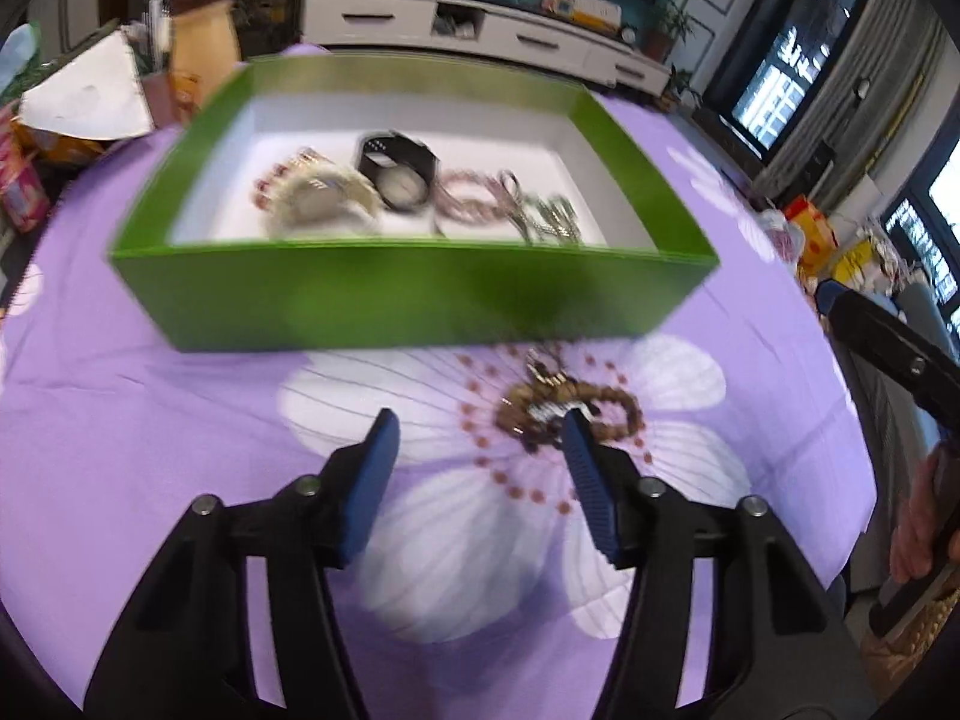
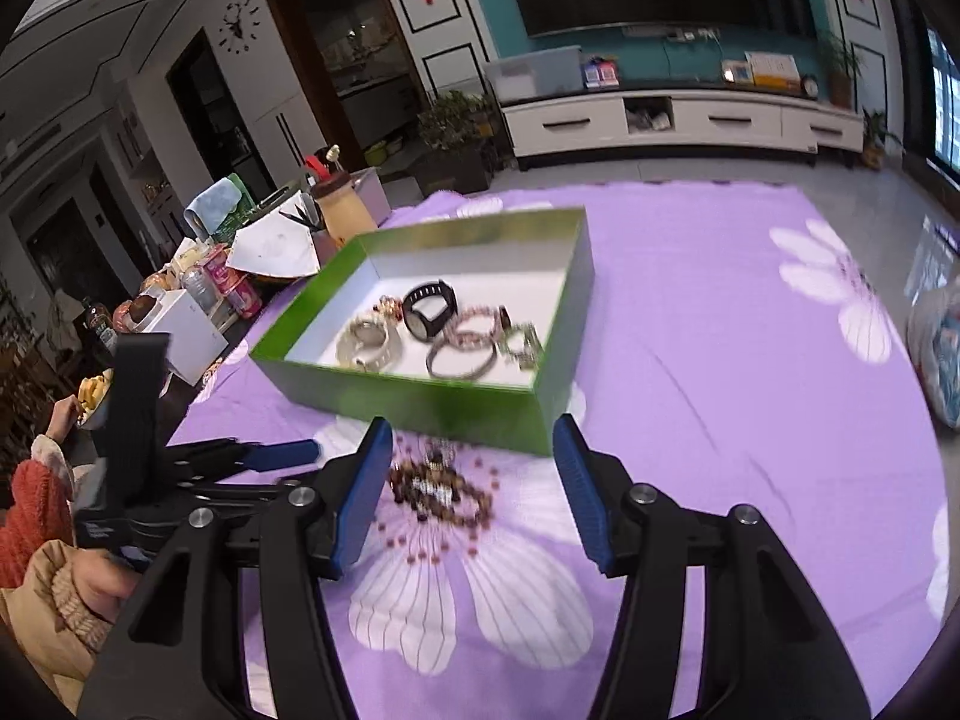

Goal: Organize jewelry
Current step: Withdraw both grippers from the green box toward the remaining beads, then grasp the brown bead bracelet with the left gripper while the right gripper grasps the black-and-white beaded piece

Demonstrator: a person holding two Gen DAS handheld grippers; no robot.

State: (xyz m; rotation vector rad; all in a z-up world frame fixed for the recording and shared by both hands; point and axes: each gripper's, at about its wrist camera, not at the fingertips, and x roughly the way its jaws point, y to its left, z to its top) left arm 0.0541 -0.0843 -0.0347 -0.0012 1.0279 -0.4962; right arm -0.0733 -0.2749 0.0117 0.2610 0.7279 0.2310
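beaded bracelet [image 2: 441, 489] lies before green box [image 2: 420, 402]; right hand-held gripper [image 2: 474, 444] agape

A purple flowered tablecloth [image 2: 720, 330] covers the tabletop. Beyond its far edge stands a white TV cabinet [image 2: 684, 120]. Off the left edge: a beige jar [image 2: 345, 213], white paper [image 2: 273, 252], a white box [image 2: 189, 333], and potted plants [image 2: 453, 120].

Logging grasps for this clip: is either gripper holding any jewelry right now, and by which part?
Nothing is held. The left gripper and right gripper are both open; the brown bead bracelet lies on the cloth.
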